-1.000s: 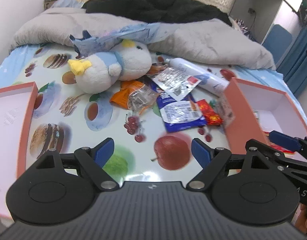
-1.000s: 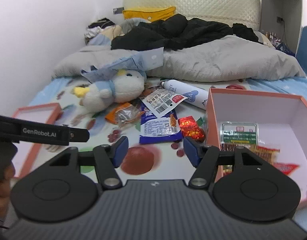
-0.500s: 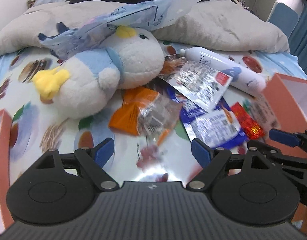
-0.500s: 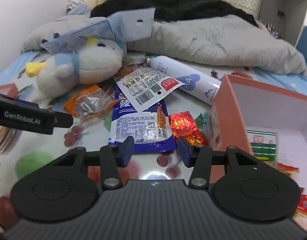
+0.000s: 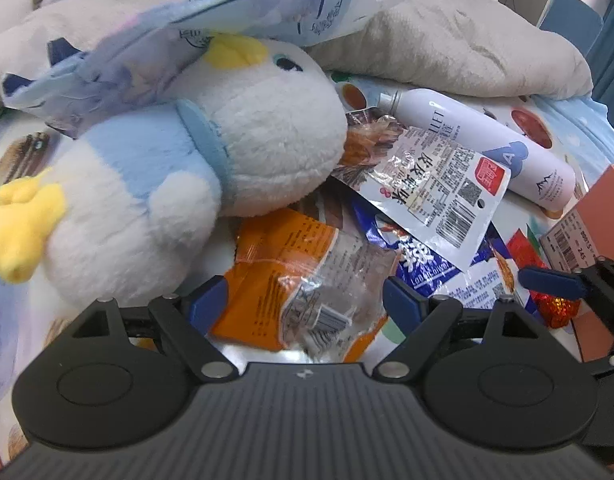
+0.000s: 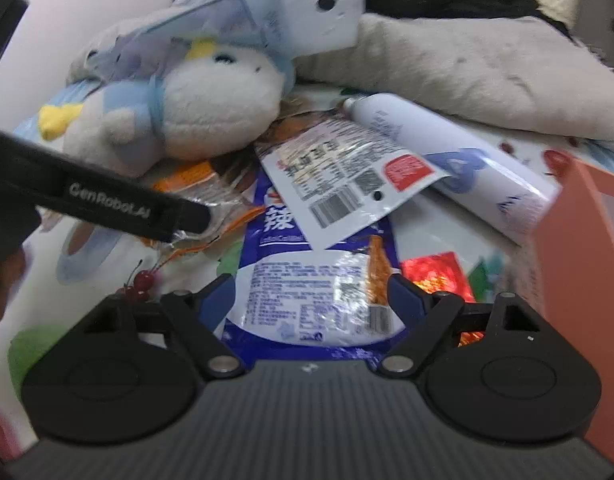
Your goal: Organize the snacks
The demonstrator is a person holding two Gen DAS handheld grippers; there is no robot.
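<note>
Snacks lie in a pile on the fruit-print sheet. My left gripper (image 5: 305,300) is open, low over an orange and clear packet (image 5: 291,280) that lies between its blue fingertips; the pads do not press it. My right gripper (image 6: 311,298) has its jaws opening, with a blue packet (image 6: 315,292) between them and untouched. A white packet with a red label (image 6: 347,176) overlaps the blue one. A red foil packet (image 6: 435,276) lies by the right finger. The left gripper's black arm (image 6: 107,204) crosses the right wrist view.
A white and blue plush bird (image 5: 187,160) leans on the pile's left, under a pale blue plastic bag (image 5: 227,20). A white spray bottle (image 5: 487,148) lies behind. An orange box (image 6: 579,248) stands at the right. A grey quilt (image 5: 467,40) lies behind.
Both grippers have come down and forward onto the snack pile. The right jaws narrowed, then spread wide again. The left jaws kept their width.
</note>
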